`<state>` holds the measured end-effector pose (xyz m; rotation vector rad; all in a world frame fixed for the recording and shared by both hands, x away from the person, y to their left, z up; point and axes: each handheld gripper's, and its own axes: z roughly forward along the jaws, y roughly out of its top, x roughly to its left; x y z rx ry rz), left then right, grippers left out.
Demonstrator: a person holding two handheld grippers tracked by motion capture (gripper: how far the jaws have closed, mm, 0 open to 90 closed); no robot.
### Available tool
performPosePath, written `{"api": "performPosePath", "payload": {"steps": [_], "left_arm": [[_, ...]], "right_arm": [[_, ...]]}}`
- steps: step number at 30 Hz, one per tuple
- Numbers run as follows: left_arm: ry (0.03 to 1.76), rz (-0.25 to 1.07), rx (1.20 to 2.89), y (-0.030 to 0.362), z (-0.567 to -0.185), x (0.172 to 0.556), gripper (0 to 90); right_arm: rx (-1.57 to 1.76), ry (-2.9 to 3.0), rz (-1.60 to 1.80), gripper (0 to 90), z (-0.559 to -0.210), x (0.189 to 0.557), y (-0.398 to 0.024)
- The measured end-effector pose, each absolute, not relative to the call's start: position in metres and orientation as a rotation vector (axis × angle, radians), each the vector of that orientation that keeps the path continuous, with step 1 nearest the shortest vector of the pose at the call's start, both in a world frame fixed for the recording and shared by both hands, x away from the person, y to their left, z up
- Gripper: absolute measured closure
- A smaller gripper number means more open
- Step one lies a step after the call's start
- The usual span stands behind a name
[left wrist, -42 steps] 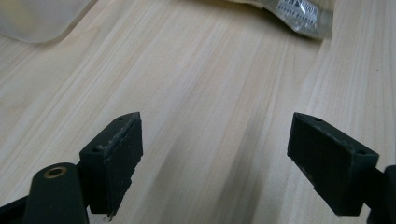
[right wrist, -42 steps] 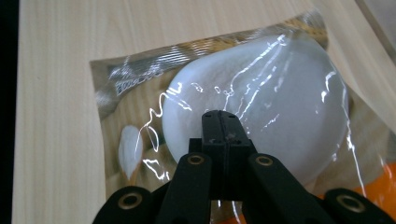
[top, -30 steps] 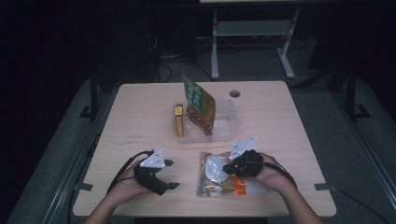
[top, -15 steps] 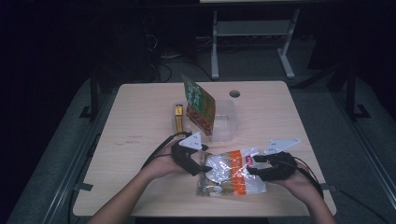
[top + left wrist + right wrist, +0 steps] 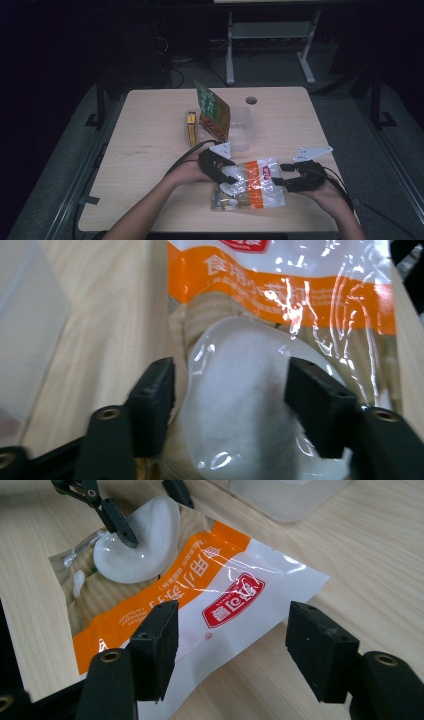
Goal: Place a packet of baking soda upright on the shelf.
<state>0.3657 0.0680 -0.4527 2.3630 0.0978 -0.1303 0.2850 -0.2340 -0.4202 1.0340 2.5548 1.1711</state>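
Observation:
A clear bag point(image 5: 255, 192) with an orange band, a red label and a white lump of powder lies flat on the wooden table point(image 5: 150, 150) near its front edge. My left gripper point(image 5: 231, 179) reaches in from the left. Its jaws have just been closing and straddle the white lump point(image 5: 235, 405) inside the bag point(image 5: 280, 290), with a sliver of room at the left pad. My right gripper point(image 5: 281, 177) is at the bag's white end point(image 5: 200, 595). Its jaws point(image 5: 232, 640) have just been opening and stand wide, pressing on nothing. Farther off, the left gripper point(image 5: 150, 512) hangs over the lump point(image 5: 140, 550).
A green snack packet point(image 5: 212, 112) leans upright against a clear plastic container point(image 5: 242, 130) at the table's middle. A small yellow box point(image 5: 191, 127) lies to their left. A round cable hole point(image 5: 251, 100) is near the far edge. Dark floor and a desk frame lie beyond.
My left hand has swung right from bare table to the bag's left end, and its jaws have narrowed. My right hand has slid right to the bag's other end and let go of it.

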Motion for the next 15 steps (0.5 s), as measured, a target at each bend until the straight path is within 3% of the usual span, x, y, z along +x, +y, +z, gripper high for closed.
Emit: {"api": "performPosePath", "payload": {"steps": [5, 11, 15], "left_arm": [[0.125, -0.170, 2.359, 0.071, -0.455, 0.363, 44.5], [0.145, -0.220, 2.334, 0.078, -0.458, 0.365, 69.3], [0.131, -0.226, 2.315, 0.081, -0.459, 0.363, 78.2]], "right_arm": [[1.035, 2.554, 1.176, 35.9, -0.420, 0.285, -0.233], [1.055, 2.569, 1.197, 35.8, -0.422, 0.287, -0.232], [1.070, 2.577, 1.213, 36.7, -0.421, 0.287, -0.232]]}}
